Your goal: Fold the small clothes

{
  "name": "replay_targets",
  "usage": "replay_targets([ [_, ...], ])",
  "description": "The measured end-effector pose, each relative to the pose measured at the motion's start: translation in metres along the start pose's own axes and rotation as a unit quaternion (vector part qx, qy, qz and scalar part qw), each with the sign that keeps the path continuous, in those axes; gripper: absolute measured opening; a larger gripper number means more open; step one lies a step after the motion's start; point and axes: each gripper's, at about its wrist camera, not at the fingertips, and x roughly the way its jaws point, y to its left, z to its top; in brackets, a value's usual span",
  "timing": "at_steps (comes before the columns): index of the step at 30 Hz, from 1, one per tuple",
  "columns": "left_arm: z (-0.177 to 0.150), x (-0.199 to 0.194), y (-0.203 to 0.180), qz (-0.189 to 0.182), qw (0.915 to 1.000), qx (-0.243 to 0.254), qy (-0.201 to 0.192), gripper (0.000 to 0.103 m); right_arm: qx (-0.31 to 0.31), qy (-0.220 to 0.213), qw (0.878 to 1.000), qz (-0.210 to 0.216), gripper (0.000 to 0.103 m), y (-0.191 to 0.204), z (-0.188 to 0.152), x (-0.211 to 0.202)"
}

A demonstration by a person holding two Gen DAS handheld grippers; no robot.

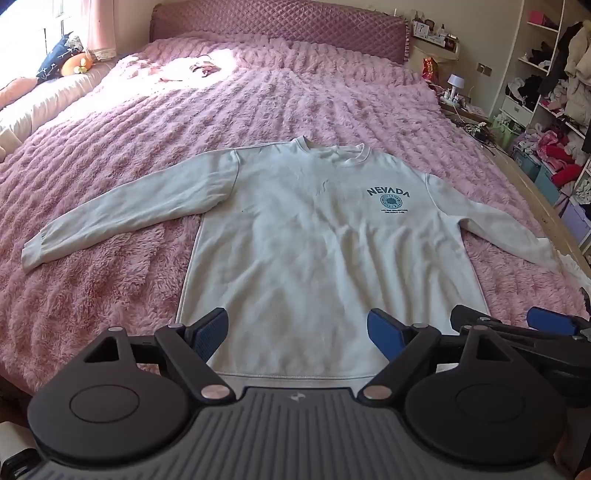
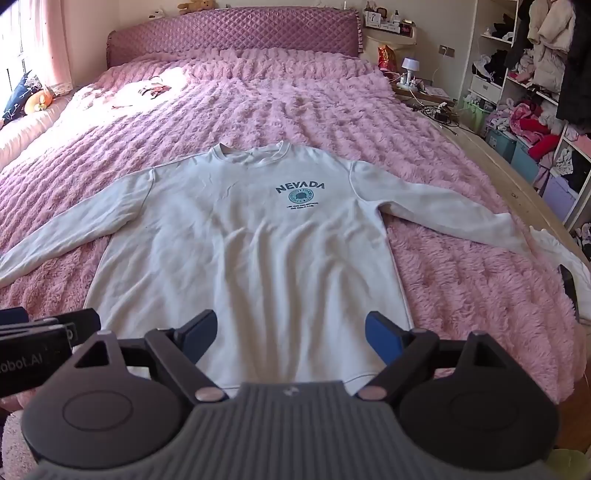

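A white long-sleeved sweatshirt (image 1: 295, 229) with a dark "NEVADA" print lies flat, front up, on the pink fluffy bedspread (image 1: 110, 147), sleeves spread out to both sides. It also shows in the right wrist view (image 2: 251, 240). My left gripper (image 1: 297, 334) is open and empty, held above the hem. My right gripper (image 2: 290, 336) is open and empty, above the hem a little further right. The right gripper shows at the right edge of the left wrist view (image 1: 517, 325). The right sleeve's cuff hangs over the bed's edge (image 2: 554, 243).
A quilted pink headboard (image 2: 232, 33) stands at the far end. Small clothes (image 2: 153, 90) lie near the pillows. Toys and a dark cushion (image 1: 59, 59) sit at the far left. A nightstand with a lamp (image 2: 410, 66) and cluttered shelves (image 2: 524, 92) stand to the right.
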Motion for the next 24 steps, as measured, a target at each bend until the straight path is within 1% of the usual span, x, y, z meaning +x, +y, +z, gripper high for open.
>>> replay_targets([
  [1,0.000,0.000,0.000,-0.004,1.0000,-0.002,-0.002,0.099,0.000,0.000,1.000,0.000,0.083,0.000,0.000,0.000],
  [8,0.000,0.000,0.002,-0.001,1.0000,-0.004,-0.002,0.099,0.000,0.000,1.000,0.001,0.083,0.000,0.000,0.000],
  [15,-0.010,0.001,0.009,-0.005,1.0000,-0.006,-0.003,0.099,0.000,-0.001,1.000,0.001,0.083,0.000,0.000,0.000],
  [16,-0.004,0.003,0.003,0.000,1.0000,-0.003,0.001,0.099,0.000,-0.001,1.000,0.001,0.083,0.000,0.000,0.000],
  [21,-0.008,0.005,0.005,0.001,1.0000,-0.009,0.003,0.099,0.000,0.000,1.000,0.004,0.083,0.002,0.000,-0.002],
  [24,-0.005,0.005,0.008,0.001,0.9999,-0.014,0.006,0.099,0.002,0.000,1.000,0.005,0.083,0.003,0.000,-0.001],
])
